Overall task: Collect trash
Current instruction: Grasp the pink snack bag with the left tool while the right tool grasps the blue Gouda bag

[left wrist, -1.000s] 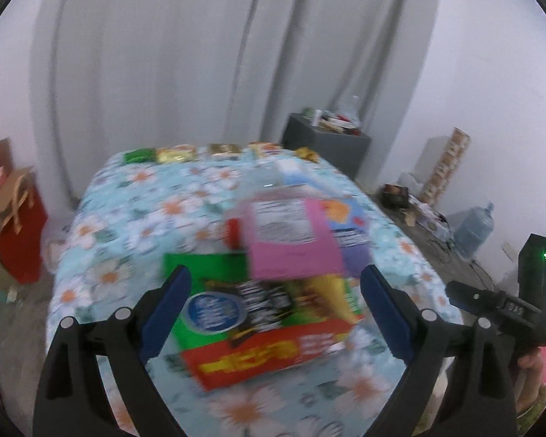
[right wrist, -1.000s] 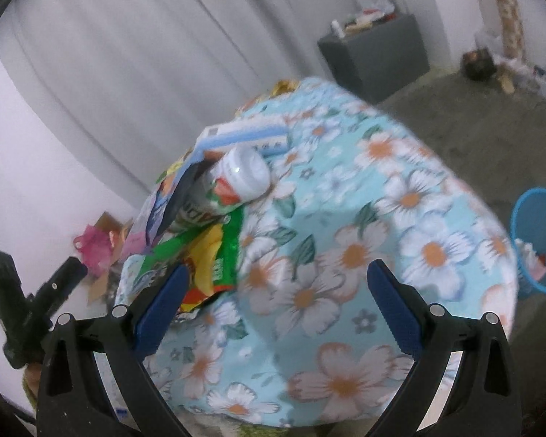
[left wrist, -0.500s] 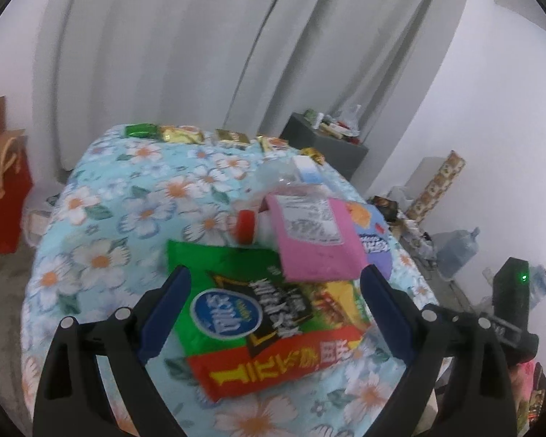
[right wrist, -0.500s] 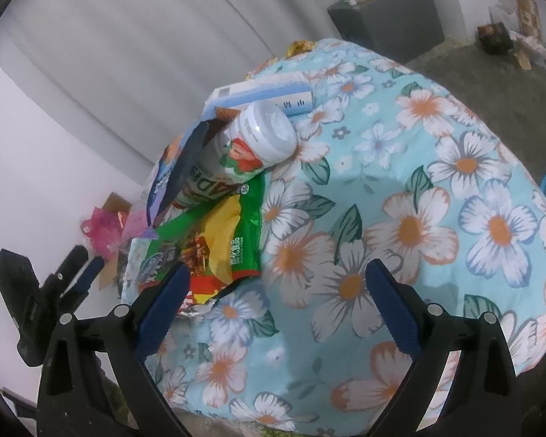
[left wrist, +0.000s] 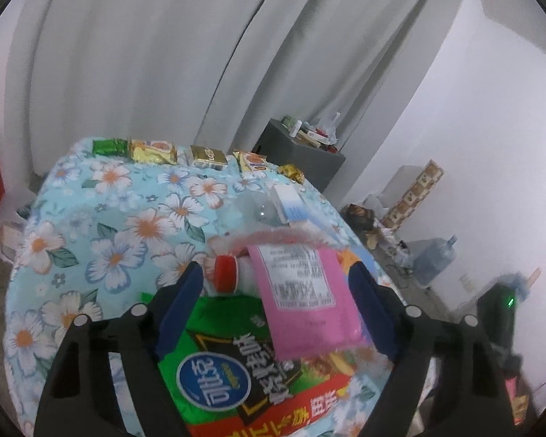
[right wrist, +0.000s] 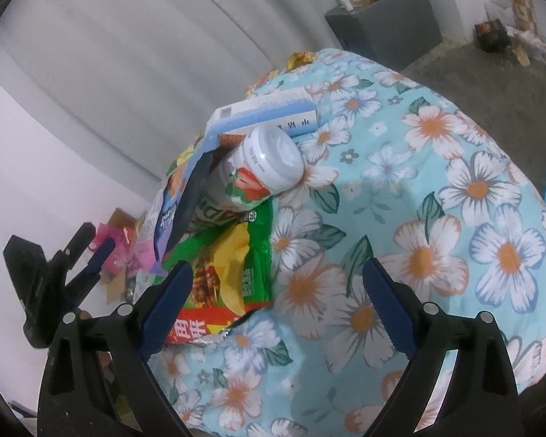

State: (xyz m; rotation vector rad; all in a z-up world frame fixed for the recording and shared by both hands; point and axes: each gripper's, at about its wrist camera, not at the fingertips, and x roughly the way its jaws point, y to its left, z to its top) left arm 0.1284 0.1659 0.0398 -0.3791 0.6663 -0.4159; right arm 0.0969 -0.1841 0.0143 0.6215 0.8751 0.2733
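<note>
Looking along the left tongs (left wrist: 275,291), the blue fingers (left wrist: 180,302) stand wide apart, gripping nothing, either side of a trash pile on the floral-clothed counter (left wrist: 102,218): a pink packet (left wrist: 305,302) lying over a red-capped bottle (left wrist: 225,273) and a green snack bag (left wrist: 229,360). From the right wrist, the right tongs (right wrist: 276,291) are equally spread and empty, the left pad against the green snack bag (right wrist: 244,266); the bottle (right wrist: 262,167) lies beyond, under a blue-white box (right wrist: 269,113).

Glossy plastic snack bag (left wrist: 236,375), matt floral cloth tablecloth (right wrist: 436,240), smooth plastic bottle (right wrist: 262,167)
</note>
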